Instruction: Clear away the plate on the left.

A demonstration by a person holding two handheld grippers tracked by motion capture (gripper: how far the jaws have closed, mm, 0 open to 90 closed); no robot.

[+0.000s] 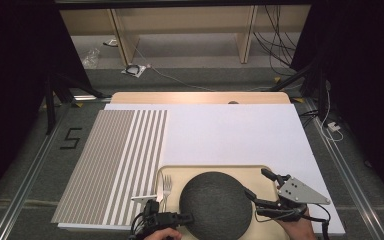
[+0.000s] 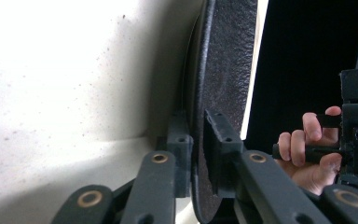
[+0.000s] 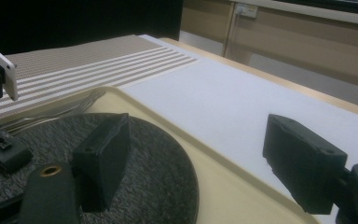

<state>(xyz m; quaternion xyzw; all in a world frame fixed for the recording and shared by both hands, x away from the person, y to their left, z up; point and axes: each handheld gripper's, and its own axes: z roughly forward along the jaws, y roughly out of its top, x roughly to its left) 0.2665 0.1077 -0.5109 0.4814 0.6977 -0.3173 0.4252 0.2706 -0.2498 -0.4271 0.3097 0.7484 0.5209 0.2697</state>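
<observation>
A dark grey, rough-textured round plate (image 1: 215,202) lies on a cream tray (image 1: 215,168) at the table's near edge. My left gripper (image 1: 182,218) comes in from the plate's left and is shut on its rim; in the left gripper view the two pads (image 2: 219,144) stand on either side of the plate's edge (image 2: 228,70), over the tray (image 2: 74,93). My right gripper (image 1: 260,184) is open at the plate's right side. One of its jaws hangs above the plate (image 3: 158,177), the other over the tray's rim (image 3: 168,121). A metal fork (image 1: 167,187) rests on the tray left of the plate.
A brown-and-white striped mat (image 1: 115,165) covers the table's left part and a white mat (image 1: 230,130) the rest. Wooden shelving (image 1: 180,25) and loose cables (image 1: 275,35) lie on the floor beyond the far edge.
</observation>
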